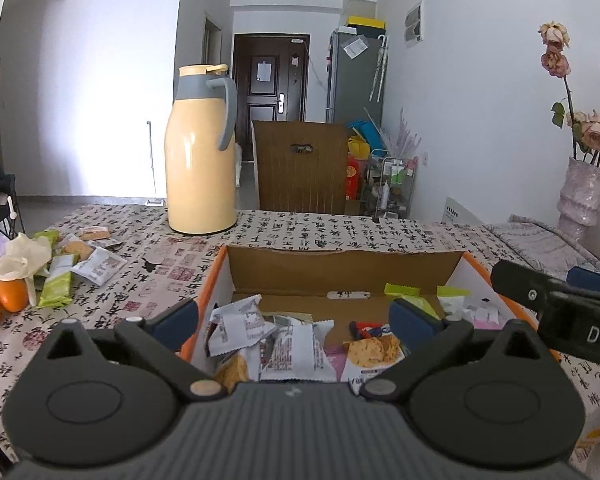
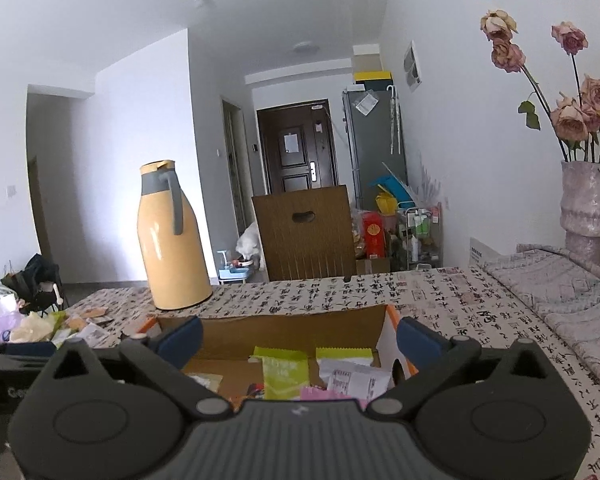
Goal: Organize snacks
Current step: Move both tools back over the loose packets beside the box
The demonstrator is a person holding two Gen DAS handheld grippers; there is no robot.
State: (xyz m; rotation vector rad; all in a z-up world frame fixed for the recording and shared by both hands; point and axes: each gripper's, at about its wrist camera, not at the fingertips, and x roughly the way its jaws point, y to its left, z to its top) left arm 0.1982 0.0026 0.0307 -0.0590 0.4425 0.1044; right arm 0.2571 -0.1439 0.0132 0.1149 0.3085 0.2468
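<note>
**Sorting snacks: both grippers empty over the box, loose packets off to the left**

Hovering above the open orange-and-white cardboard box [image 1: 216, 276], the left gripper [image 1: 296, 316] has its blue-padded jaws spread wide with nothing between them. The right gripper [image 2: 300, 340] is likewise released and empty, poised over the box's right half; from the left wrist view its black body shows at the far right edge.

Inside the box lie wrapped snacks already gathered: white crinkled packets [image 1: 240, 324], a clear-windowed cracker packet [image 1: 374, 354], and lime-green wrappers [image 2: 284, 376] toward the back right.

What remains to be collected sits on the calligraphy-print tablecloth [image 1: 300, 232], well apart from the box on its left: a scatter of loose snack packets [image 1: 96, 266], including a lime-green bar [image 1: 58, 288] whose long axis runs roughly away from the camera, tilted slightly right. Beside them are small oranges [image 1: 10, 295] and a crumpled cream wrapper [image 1: 24, 258].

That pile lies to the left of both pairs of jaws, so the left gripper is plainly the nearer one. I judge the next move is a swing leftward by that hand, with the jaws closing across the green bar's short width. A tall yellow thermos jug with grey handle [image 1: 200, 152] stands behind, clear of that path.
</note>
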